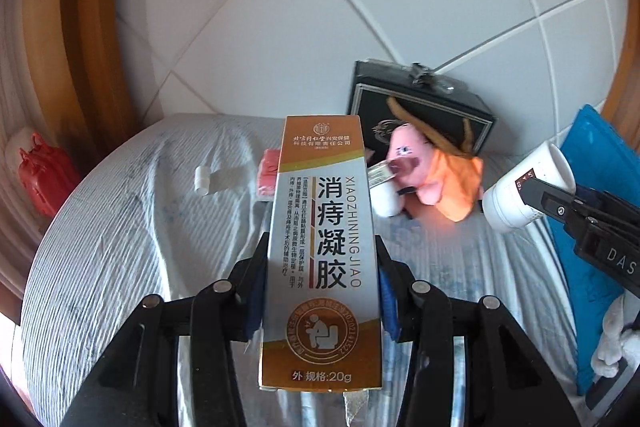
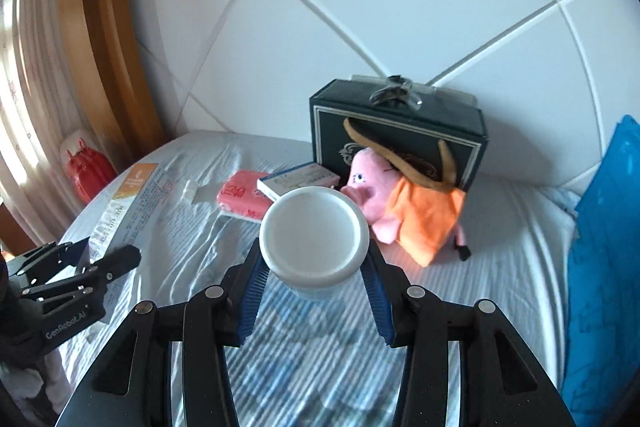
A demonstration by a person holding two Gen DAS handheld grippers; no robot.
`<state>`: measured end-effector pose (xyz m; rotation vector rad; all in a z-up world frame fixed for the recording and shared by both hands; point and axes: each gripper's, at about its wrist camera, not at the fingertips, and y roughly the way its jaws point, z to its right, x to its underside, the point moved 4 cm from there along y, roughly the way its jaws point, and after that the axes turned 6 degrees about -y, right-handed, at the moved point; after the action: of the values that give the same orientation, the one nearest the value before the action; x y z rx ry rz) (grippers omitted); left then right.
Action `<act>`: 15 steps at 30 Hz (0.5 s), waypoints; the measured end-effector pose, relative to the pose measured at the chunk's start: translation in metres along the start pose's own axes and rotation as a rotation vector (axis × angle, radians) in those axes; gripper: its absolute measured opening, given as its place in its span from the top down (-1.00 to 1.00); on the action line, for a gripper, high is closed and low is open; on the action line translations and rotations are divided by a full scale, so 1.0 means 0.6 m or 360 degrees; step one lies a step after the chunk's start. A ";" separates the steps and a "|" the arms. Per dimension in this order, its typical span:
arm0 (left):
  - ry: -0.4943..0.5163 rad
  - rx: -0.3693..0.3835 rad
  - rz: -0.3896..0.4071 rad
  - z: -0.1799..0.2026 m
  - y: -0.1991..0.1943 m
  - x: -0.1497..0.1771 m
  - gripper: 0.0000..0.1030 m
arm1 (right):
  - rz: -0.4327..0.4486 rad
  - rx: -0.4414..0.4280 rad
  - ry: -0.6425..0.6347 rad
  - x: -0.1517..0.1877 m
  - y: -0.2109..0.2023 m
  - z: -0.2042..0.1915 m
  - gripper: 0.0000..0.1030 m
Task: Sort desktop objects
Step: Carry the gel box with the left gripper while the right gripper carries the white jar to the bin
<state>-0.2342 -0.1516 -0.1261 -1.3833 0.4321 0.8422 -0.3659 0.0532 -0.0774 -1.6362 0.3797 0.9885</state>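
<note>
Your left gripper (image 1: 322, 291) clamps the light, crushable carton (image 1: 322, 247) between its pads at mid-length; squeeze gently. Your right gripper (image 2: 316, 287) pinches the smooth, slippery white jar (image 2: 314, 239) just below its lid; hold it level.

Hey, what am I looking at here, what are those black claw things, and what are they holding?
They are two hand-held grippers, each carrying a fisheye camera looking along its fingers. In the left camera's picture the left gripper clamps a tall orange-and-silver medicine carton. In the right camera's picture the right gripper clamps a round white plastic jar. On the striped cloth lie a pink plush pig in orange, a dark gift box, a pink packet and a small blue-edged box.
</note>
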 end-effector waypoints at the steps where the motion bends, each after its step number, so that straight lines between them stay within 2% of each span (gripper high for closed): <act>1: 0.0025 0.0036 0.0018 0.027 -0.017 -0.001 0.13 | 0.0023 0.0023 0.0015 0.001 -0.026 0.008 0.12; 6: 0.0181 0.0224 0.0113 0.181 -0.104 -0.003 0.13 | 0.0188 0.0150 0.0101 0.017 -0.187 0.077 0.12; 15: 0.0444 0.0581 0.0259 0.483 -0.253 0.024 0.13 | 0.0415 0.0479 0.0260 0.085 -0.464 0.258 0.11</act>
<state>-0.1718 0.1365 0.0172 -1.1356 0.8795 0.6609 -0.2041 0.2960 0.0607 -1.4181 0.8289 0.9384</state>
